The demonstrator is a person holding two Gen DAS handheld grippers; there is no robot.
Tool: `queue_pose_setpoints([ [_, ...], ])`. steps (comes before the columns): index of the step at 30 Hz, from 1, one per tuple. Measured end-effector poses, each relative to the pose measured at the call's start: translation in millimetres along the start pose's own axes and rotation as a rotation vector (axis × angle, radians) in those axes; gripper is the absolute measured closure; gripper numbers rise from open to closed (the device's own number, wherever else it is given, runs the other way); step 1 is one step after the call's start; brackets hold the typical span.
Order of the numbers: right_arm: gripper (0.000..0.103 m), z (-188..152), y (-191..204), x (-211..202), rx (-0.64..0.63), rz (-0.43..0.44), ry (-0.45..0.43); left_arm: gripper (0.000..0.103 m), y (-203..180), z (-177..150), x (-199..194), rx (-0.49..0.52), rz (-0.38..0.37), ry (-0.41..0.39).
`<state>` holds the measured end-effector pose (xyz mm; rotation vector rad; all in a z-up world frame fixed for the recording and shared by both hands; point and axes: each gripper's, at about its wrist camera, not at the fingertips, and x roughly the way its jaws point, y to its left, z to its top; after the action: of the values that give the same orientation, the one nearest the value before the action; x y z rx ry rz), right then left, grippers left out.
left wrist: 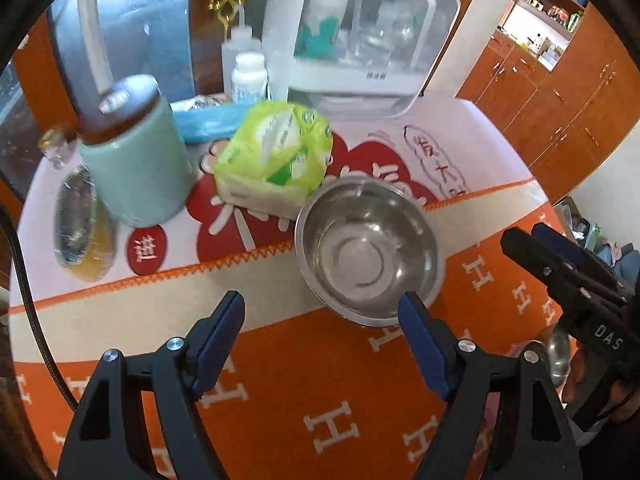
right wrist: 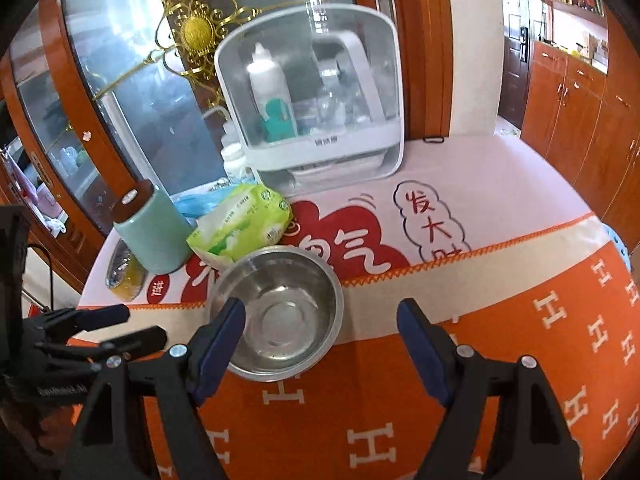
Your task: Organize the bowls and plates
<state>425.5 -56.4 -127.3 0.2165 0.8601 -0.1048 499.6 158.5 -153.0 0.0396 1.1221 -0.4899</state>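
Note:
A steel bowl stands upright with nothing in it, on the orange-and-cream cloth near the table's middle. My left gripper is open just short of the bowl, its right finger overlapping the near rim in the picture. My right gripper is open too, and its left finger crosses the bowl's left rim. Nothing sits between either pair of pads. Each gripper shows in the other's view: the right gripper and the left gripper.
Behind the bowl lie a green tissue pack and a pale green canister with a brown lid. A film-covered yellow bowl sits far left. A white clear-fronted box stands at the back. A shiny metal piece hides under the right gripper.

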Motion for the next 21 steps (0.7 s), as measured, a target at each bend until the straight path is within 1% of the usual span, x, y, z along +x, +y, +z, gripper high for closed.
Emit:
queue_pose_setpoints([
  [4, 0.024, -10, 0, 22, -0.009, -0.021, 0.006, 0.025, 9, -4, 33, -0.041, -0.017, 0.012],
  [8, 0.024, -20, 0, 43, 0.015, -0.021, 0.036, 0.025, 20, -7, 58, -0.092, -0.062, 0.032],
  [10, 0.024, -25, 3, 54, 0.009, -0.026, 0.058, 0.025, 27, -9, 71, -0.119, -0.07, 0.041],
  [17, 0.024, -38, 11, 77, -0.012, -0.018, 0.088, 0.025, 40, -15, 99, -0.176, -0.133, 0.05],
  [18, 0.024, -40, 12, 77, -0.012, -0.015, 0.088, 0.025, 40, -17, 102, -0.182, -0.147, 0.045],
  [19, 0.024, -41, 13, 79, -0.015, -0.014, 0.088, 0.025, 40, -19, 102, -0.18, -0.149, 0.026],
  [21, 0.025, -44, 14, 80, -0.018, -0.016, 0.083, 0.026, 40, -19, 103, -0.173, -0.147, 0.019],
])
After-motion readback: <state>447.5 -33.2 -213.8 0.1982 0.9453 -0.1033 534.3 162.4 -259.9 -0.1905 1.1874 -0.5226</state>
